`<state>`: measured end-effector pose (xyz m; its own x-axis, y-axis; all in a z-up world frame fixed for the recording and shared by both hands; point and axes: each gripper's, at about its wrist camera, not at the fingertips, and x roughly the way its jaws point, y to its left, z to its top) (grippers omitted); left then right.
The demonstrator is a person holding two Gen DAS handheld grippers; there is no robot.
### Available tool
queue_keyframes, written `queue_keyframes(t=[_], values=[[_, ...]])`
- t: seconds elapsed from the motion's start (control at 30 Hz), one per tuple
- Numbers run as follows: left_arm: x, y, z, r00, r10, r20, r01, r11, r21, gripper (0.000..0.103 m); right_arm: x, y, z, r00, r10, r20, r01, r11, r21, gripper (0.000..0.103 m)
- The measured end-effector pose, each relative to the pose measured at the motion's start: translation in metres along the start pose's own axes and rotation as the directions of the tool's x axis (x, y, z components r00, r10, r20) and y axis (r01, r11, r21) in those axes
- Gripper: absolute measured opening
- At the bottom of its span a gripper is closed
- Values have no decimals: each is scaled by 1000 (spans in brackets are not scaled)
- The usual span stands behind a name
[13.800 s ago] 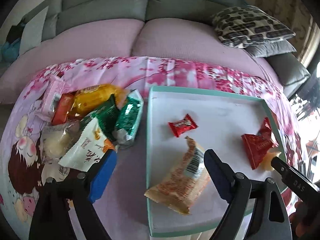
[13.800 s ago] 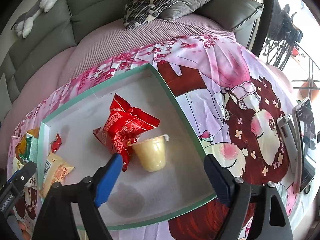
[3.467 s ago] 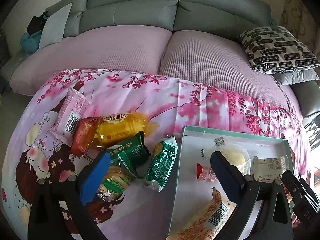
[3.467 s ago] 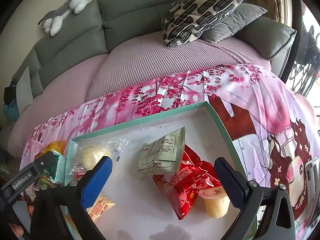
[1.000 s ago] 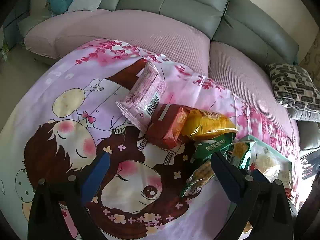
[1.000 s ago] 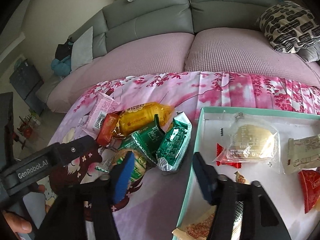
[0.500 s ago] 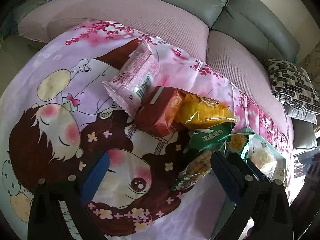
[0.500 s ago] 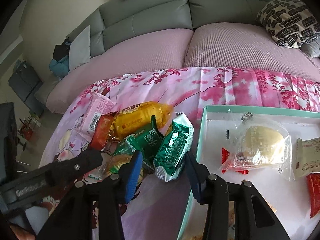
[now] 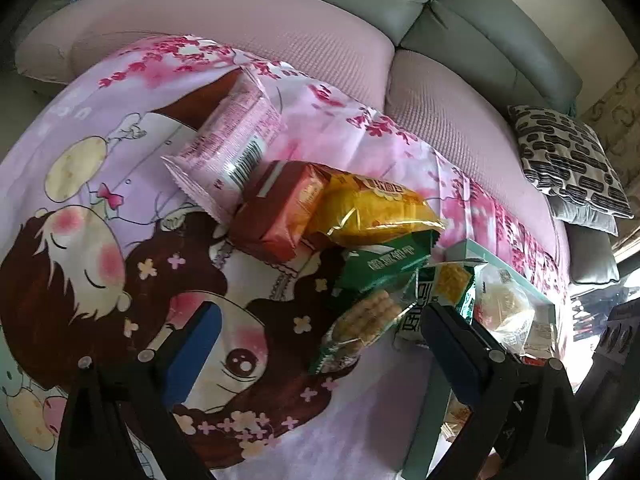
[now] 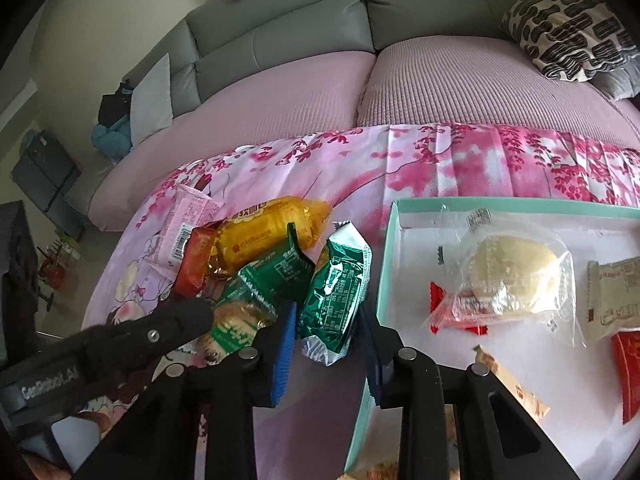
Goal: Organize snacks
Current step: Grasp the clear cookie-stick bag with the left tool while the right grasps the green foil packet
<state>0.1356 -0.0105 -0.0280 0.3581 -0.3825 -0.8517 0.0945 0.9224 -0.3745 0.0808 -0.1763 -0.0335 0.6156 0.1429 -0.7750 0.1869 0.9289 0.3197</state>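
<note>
Pink cartoon-print cloth [image 10: 460, 164] covers the surface before a grey sofa [image 10: 280, 36]. Lower centre: right gripper [image 10: 326, 344] closing its jaws on the green snack packet [image 10: 334, 300], just left of the teal-rimmed tray [image 10: 386, 256]. Left gripper [image 9: 316, 344] gapes wide, empty, above the cloth.

A grey sofa [image 10: 280, 28] with pink seat covers [image 10: 440, 80] stands against a cream wall [image 10: 100, 20], a patterned cushion [image 10: 568, 24] at one end, in daylight.

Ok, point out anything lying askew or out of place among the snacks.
The loose snacks outside the tray lie heaped: the yellow packet overlaps the red pack, and the green packets sit tilted against each other. Nothing looks spilled or torn.
</note>
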Motion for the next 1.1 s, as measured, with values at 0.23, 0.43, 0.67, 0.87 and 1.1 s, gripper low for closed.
queue_keyframes(t=[0.23, 0.43, 0.67, 0.87, 1.1], values=[[7, -12, -3, 999, -33, -33, 34, 999, 40, 93, -7, 1, -7, 1000, 9, -11, -9, 1000, 1, 32], [18, -14, -6, 997, -39, -69, 41, 999, 35, 79, -11, 3, -13, 1000, 4, -21, -4, 1000, -15, 32], [24, -14, -7, 995, -49, -86, 52, 998, 25, 56, -8, 4, -12, 1000, 4, -25, -4, 1000, -19, 32], [22, -16, -8, 996, -48, -71, 51, 998, 37, 39, -8, 4, -13, 1000, 2, -26, -3, 1000, -22, 32], [5, -21, -6, 998, -60, -20, 61, 996, 62, 29, -16, 5, -11, 1000, -9, -6, 9, 1000, -28, 30]])
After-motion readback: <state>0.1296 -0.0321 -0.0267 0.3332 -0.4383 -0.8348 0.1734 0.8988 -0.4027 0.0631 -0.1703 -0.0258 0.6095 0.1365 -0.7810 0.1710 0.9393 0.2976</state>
